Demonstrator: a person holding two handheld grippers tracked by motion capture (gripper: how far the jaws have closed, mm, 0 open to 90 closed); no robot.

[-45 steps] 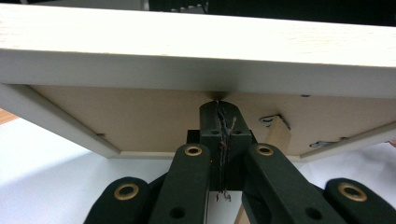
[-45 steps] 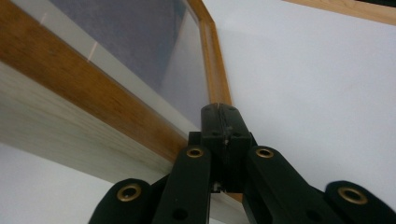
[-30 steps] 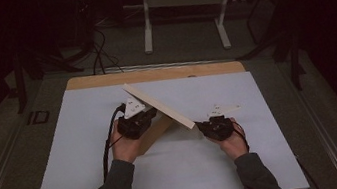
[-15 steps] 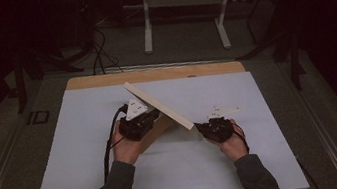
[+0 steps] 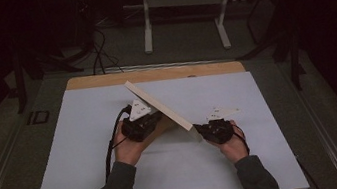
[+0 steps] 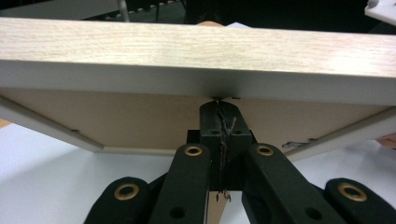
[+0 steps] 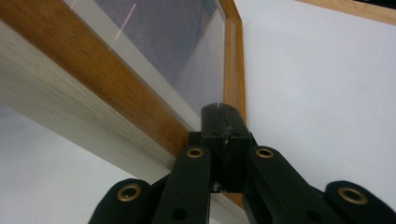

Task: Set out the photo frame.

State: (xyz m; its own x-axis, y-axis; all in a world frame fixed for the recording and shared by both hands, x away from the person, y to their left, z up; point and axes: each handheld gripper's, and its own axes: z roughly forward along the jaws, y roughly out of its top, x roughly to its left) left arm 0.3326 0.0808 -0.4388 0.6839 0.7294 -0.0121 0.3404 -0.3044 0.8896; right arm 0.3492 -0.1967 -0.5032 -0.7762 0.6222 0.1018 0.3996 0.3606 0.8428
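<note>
2 grippers work on 1 picture frame [image 5: 158,107] over the white sheet [image 5: 75,159] on the table [image 5: 153,72]. In the high view the frame stands tilted on edge, running diagonally from upper left to lower right, between the hands. The left gripper [image 5: 148,123] sits against the frame's back side near its middle; the left gripper view shows its jaws closed together, tips touching the lower rim of the frame [image 6: 196,56], with brown backing board behind them. The right gripper [image 5: 202,131] meets the frame's lower right corner; the right gripper view shows its jaws clenched, tips against the wooden rim [image 7: 233,70] beside the glass [image 7: 177,42]. Whether either pair pinches anything cannot be told.
</note>
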